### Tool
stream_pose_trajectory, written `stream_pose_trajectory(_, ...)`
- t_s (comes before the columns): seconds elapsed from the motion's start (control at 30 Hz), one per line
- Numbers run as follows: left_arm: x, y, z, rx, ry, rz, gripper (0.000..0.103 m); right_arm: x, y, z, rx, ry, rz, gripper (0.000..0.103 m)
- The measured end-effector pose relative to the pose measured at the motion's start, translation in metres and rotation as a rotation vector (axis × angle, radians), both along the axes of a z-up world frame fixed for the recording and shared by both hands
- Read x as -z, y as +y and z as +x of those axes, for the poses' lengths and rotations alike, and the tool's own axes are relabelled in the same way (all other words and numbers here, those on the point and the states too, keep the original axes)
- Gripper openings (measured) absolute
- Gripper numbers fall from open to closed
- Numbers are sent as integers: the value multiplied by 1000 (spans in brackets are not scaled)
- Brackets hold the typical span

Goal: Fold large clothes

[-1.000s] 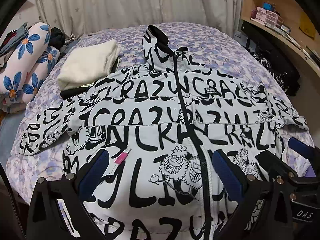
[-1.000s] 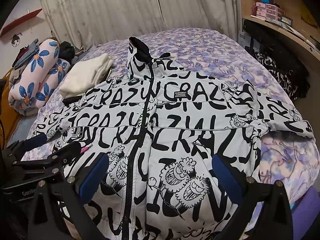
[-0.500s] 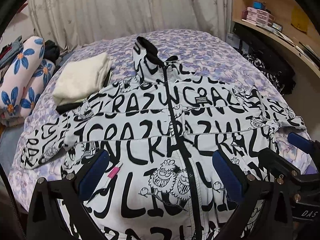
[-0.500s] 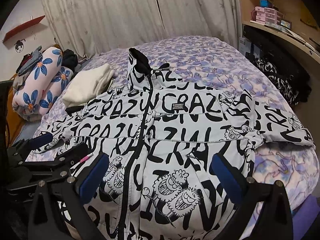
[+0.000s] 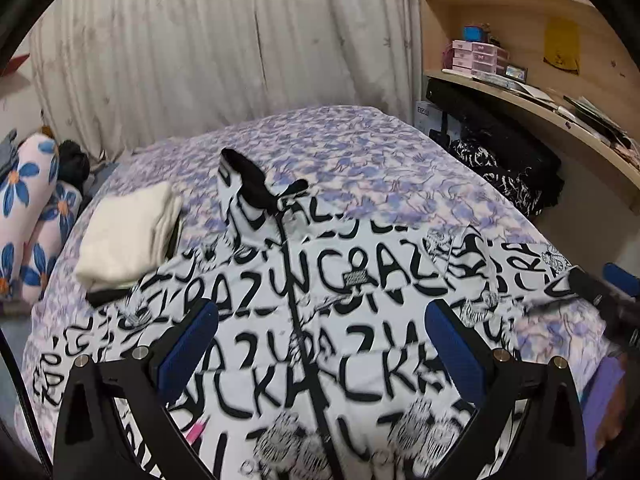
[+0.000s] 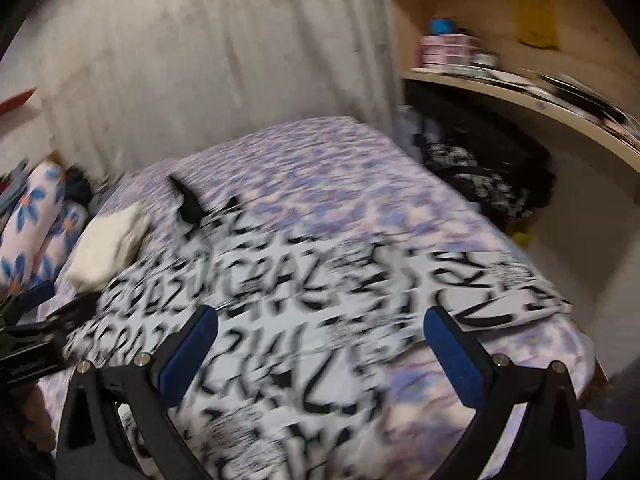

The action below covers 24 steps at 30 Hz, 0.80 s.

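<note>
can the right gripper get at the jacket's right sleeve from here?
Probably yes. The right gripper is open above the jacket, and its sleeve lies flat on the bed just ahead with nothing on it. The right view is blurred, so this is tentative.

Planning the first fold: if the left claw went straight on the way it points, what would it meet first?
Probably the jacket, near its black zip, spread flat on the bed. The left claw is open above it; depth is unclear.

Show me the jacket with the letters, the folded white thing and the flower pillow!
jacket [image 5: 360, 320]: left wrist view, chest panel.
folded white cloth [image 5: 128, 236]: left wrist view, top face.
flower pillow [image 5: 28, 200]: left wrist view, its side.
</note>
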<state>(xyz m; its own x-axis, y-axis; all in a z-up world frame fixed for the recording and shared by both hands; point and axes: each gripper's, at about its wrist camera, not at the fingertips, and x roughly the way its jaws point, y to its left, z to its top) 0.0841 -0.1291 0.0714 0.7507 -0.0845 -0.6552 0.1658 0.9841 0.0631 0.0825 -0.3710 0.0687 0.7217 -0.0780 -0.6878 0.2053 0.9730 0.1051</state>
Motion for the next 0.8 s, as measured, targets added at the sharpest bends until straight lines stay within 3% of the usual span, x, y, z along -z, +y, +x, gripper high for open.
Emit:
stream_pose_trajectory(0.13,13,-32,24,19,11,-3,102,21,-71,13,135,82,31,103)
stream_pose_trajectory(0.23,38,-59,47,34,51,-4,102,51,-128,19,246,170,87,103)
stream_pose_trajectory(0.33,67,-81,62,43,85,0,102,80,-179,17,336,221,189,100)
stream_pose_trajectory(0.53,116,-109,82,55,191,34,102,140,-259,25,471,260,517,100)
stream_pose_trajectory(0.63,127,-111,84,52,211,40,102,162,-277,34,549,308,546,97)
stream_pose_trajectory(0.7,128,-106,84,53,206,41,102,172,-278,41,577,327,534,72)
stream_pose_trajectory(0.77,126,-99,81,48,188,52,102,174,-276,50,562,331,513,22)
stream_pose_trajectory(0.8,123,-94,80,43,178,59,102,169,-272,54,562,317,481,14)
